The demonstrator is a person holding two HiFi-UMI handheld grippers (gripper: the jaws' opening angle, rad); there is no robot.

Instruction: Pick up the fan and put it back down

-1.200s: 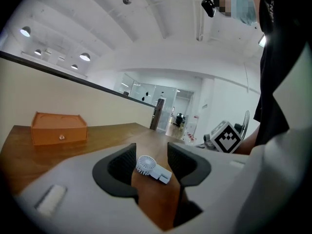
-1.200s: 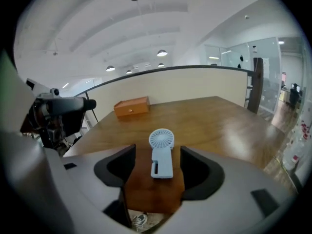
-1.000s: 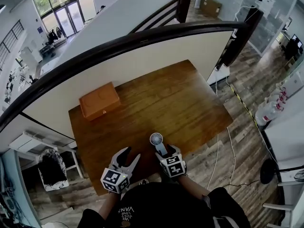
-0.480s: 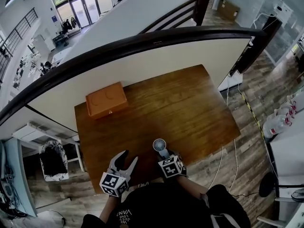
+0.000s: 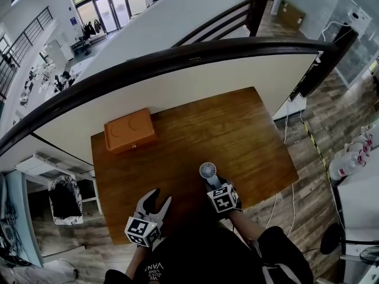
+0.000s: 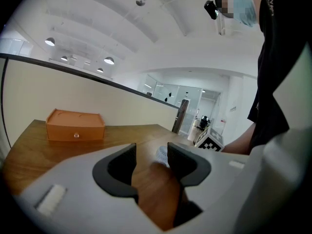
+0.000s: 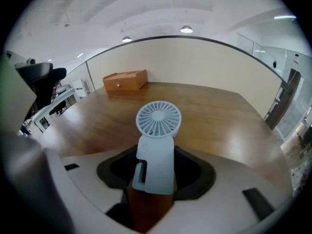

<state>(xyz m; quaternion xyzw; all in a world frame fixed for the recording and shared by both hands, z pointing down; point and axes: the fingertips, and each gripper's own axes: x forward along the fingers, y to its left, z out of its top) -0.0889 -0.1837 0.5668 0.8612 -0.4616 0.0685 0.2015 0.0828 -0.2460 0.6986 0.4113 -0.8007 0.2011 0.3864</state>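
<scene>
A small pale blue handheld fan is near the front edge of the wooden table. My right gripper is shut on its handle. In the right gripper view the handle fills the gap between the jaws, and the round fan head sticks out past them, over the tabletop. Whether the fan rests on the wood I cannot tell. My left gripper hovers open at the front left with nothing between its fingers. The fan shows small beyond its jaws in the left gripper view.
An orange box sits at the table's far left corner, against a low cream wall with a dark rail. The table's front edge is just under both grippers. Cables lie on the floor to the right.
My right gripper has moved right and farther onto the table, taking the fan with it. The left gripper has shifted a little and stays open.
</scene>
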